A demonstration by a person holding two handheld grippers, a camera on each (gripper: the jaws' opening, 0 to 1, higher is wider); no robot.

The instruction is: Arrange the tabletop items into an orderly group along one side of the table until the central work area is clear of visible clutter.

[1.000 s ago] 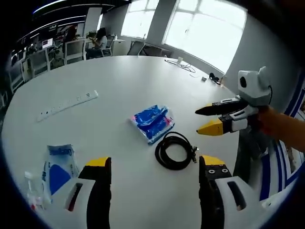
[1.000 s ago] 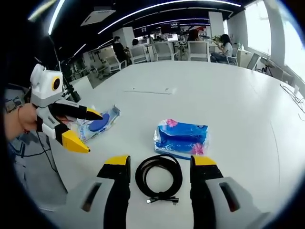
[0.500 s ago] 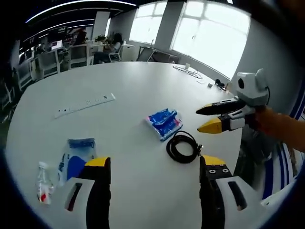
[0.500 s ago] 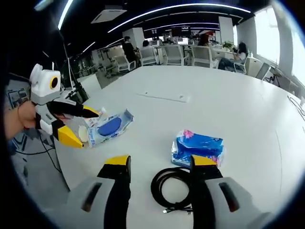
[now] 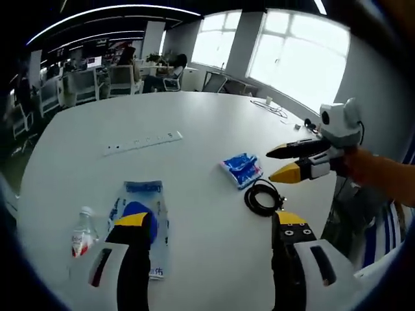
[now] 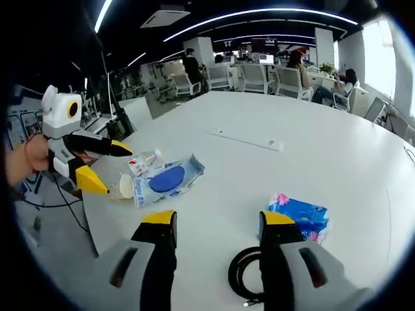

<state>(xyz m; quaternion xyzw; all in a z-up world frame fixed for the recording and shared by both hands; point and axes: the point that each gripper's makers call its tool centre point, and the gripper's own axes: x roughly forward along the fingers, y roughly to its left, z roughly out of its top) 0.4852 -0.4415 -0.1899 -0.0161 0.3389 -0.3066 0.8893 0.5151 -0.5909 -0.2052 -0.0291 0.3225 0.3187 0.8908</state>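
Note:
On the white table (image 5: 194, 136) lie a small water bottle (image 5: 80, 232), a flat blue-and-white wipes pack (image 5: 141, 214), a blue tissue pack (image 5: 242, 168), a coiled black cable (image 5: 262, 197) and a white power strip (image 5: 142, 142). My left gripper (image 5: 207, 223) stands open above the near edge, just right of the wipes pack. My right gripper (image 6: 217, 223) is open too, above the table between the wipes pack (image 6: 166, 181) and the tissue pack (image 6: 302, 217), with the cable (image 6: 245, 282) partly hidden by its right jaw. Each gripper also appears in the other's view, the right gripper (image 5: 285, 162) and the left gripper (image 6: 110, 167).
The bottle (image 6: 139, 165) lies beside the wipes pack near the table's edge. The power strip (image 6: 246, 137) runs across the middle. Office chairs (image 6: 259, 74), desks and seated people stand beyond the far side. A cable (image 5: 275, 110) and small items lie near the windows.
Both cameras have pulled back and swung left: the wipes pack and bottle come further into the views, while the tissue pack and cable slide right. Both grippers stay open.

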